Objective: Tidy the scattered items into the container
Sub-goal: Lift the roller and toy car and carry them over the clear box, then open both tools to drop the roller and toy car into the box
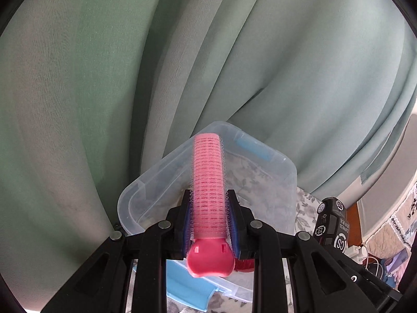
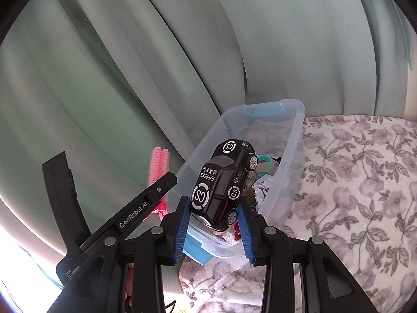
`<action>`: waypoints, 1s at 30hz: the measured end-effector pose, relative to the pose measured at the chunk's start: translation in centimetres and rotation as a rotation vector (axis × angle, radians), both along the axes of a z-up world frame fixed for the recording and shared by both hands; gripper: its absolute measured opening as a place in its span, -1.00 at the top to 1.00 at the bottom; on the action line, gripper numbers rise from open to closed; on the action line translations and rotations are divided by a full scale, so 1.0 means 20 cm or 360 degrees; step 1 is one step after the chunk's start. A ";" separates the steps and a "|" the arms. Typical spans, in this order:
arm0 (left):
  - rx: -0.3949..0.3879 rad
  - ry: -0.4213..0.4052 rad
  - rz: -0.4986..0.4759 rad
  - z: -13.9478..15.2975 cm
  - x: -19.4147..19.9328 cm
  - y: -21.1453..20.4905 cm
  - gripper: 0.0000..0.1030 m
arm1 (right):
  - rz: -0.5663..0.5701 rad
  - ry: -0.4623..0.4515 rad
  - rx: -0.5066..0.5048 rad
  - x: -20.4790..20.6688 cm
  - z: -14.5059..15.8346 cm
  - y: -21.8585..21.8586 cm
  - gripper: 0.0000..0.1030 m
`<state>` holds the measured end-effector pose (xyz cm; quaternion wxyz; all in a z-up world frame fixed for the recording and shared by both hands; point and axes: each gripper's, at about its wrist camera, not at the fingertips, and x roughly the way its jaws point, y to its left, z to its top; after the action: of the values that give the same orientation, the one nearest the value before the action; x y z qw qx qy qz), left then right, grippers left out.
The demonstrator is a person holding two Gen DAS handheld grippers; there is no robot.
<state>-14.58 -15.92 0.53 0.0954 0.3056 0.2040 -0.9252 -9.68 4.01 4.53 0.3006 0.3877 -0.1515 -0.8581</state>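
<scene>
We are partway through the tidy, with two items in the air and neither yet dropped. Our left gripper (image 1: 208, 208) is clamped on a pink hair roller (image 1: 208, 180), which stands up between the jaws in front of the clear plastic container (image 1: 286, 180). Our right gripper (image 2: 215, 216) is clenched on a black toy car (image 2: 221, 182) marked "EXPRESS", held tilted above the near end of the container (image 2: 292, 161). The container sits on a floral bedspread (image 2: 351, 182), at the edge nearest the green curtain (image 2: 117, 78). Inside it we can see several things already put away: a teal item, a crumpled white piece and something red near the front wall, though we cannot name them with confidence. So some of the work looks done, and what remains, as we judge it, is to bring both grippers over the open top and let go of the roller and the car. The bedspread to the right shows no other loose items; what lies outside these views we cannot tell.
</scene>
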 end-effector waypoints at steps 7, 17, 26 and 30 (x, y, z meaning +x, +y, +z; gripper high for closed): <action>0.0018 -0.0062 0.0001 -0.09 -0.05 -0.02 0.51 | 0.0019 -0.0112 0.0030 -0.09 -0.12 -0.05 0.23; 0.0053 -0.0145 -0.0020 -0.19 -0.16 -0.03 0.50 | 0.0061 -0.0209 0.0019 -0.17 -0.25 -0.08 0.22; 0.0024 -0.0185 0.0001 -0.25 -0.20 -0.01 0.50 | 0.0082 -0.0207 0.0000 -0.22 -0.31 -0.10 0.27; -0.0008 -0.0194 0.0002 -0.25 -0.21 0.00 0.47 | 0.0085 -0.0201 -0.0009 -0.23 -0.31 -0.10 0.25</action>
<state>-18.82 -15.88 -4.43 0.1090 0.3609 0.1956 -0.9053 -14.24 1.97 -1.64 0.3144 0.4442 -0.1620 -0.8231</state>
